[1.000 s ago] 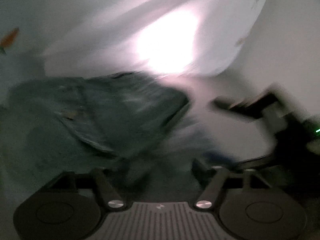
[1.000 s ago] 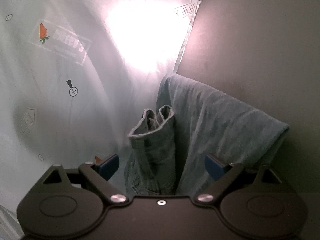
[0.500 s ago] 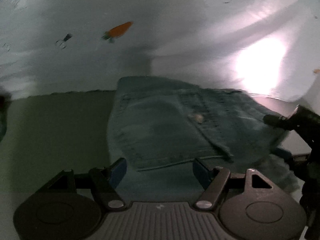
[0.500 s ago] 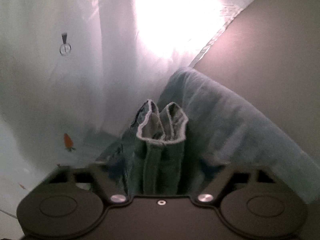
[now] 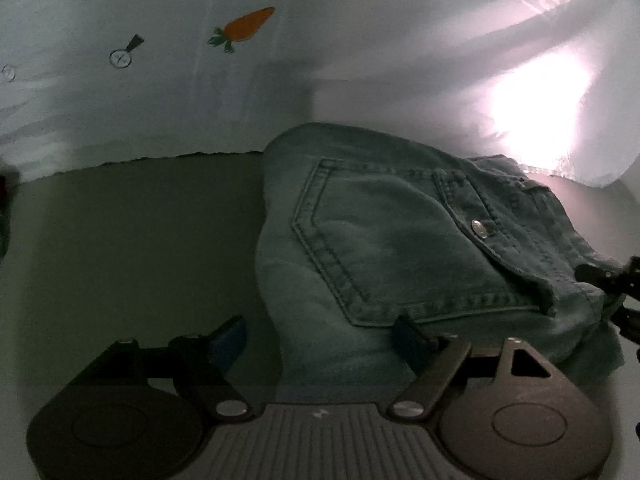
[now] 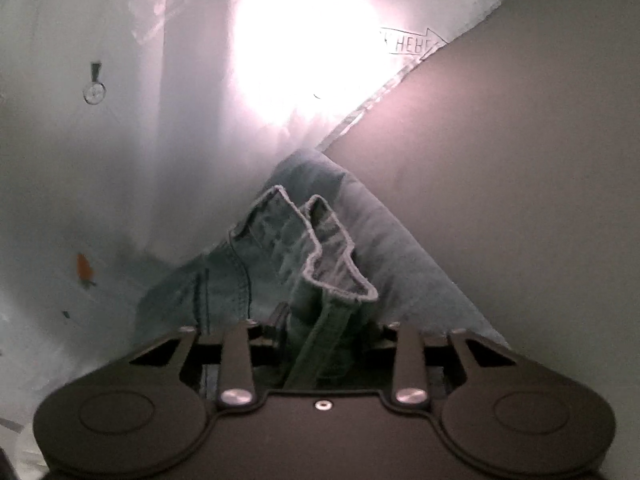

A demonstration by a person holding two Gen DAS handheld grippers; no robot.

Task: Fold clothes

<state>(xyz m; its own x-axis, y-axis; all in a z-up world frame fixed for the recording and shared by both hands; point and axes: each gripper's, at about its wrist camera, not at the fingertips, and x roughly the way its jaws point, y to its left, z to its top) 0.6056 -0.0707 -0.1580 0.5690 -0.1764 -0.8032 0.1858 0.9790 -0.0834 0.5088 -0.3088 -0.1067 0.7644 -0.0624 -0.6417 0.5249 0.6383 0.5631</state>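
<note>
Lying folded on a dull grey-green table (image 5: 132, 248), the jeans (image 5: 400, 248) sit with a back pocket facing up, its doubled stitching plain to see and a small metal button (image 5: 479, 228) shining on the flap beside it. Behind them hangs or lies a white sheet (image 5: 360, 40) printed with an orange carrot (image 5: 248, 26) and small round marks, and a hard glare of light (image 5: 540, 112) burns through it on the right. The left gripper (image 5: 320, 332) comes in low over the near edge of the jeans, its jaws opening and standing wide; one blue-tipped finger (image 5: 228, 340) is over bare table just beside the cloth, the other dark finger (image 5: 408, 334) lies against the denim below the pocket, so the fabric's edge is between them but not pinched. At the far right of that view the dark frame of the right gripper (image 5: 616, 280) meets the end of the jeans. From the right gripper's own camera, a bunched thickness of denim (image 6: 320, 264) with pale frayed hems rises straight up between its jaws; the right gripper (image 6: 328, 336) has its jaws narrowed around that bundle, easing slightly apart though the cloth fills the gap and appears held, the fingertips themselves buried in the folds. The rest of the jeans stretches away along the edge where sheet and table meet, and a printed arrow label (image 6: 412, 44) shows on the sheet near the glare.
</note>
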